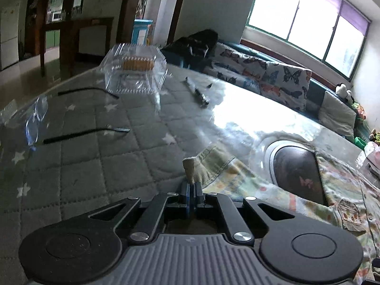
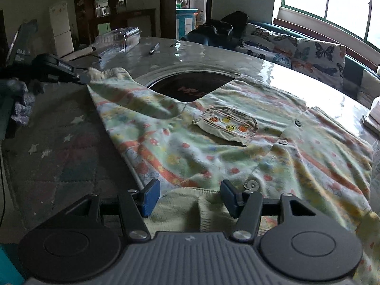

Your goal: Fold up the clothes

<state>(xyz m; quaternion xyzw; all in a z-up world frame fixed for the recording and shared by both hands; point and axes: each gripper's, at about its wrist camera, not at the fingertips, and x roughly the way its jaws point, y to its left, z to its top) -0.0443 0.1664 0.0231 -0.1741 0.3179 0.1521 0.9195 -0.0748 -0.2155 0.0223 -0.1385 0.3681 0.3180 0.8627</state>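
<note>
While the left gripper [image 1: 192,191] is pinched tight on a ribbed cuff [image 1: 193,169] of the shirt [image 2: 213,147], the right gripper [image 2: 190,196] sits w/ its blue pads [image 2: 150,197] apart, a pale ribbed hem [image 2: 187,209] lying between them, not pressed. Shirt (pastel, orange stripes, small chest pocket [image 2: 228,124], buttons) lies spread on the table [image 1: 95,156] over a quilted star cloth, partly covering a dark round inset [image 2: 190,87]; a clear plastic box [image 1: 135,68] & a pen [image 1: 197,92] sit farther back.

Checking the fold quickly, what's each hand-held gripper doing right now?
Left hand-held gripper: shut on the sleeve cuff.
Right hand-held gripper: open above the garment.
</note>
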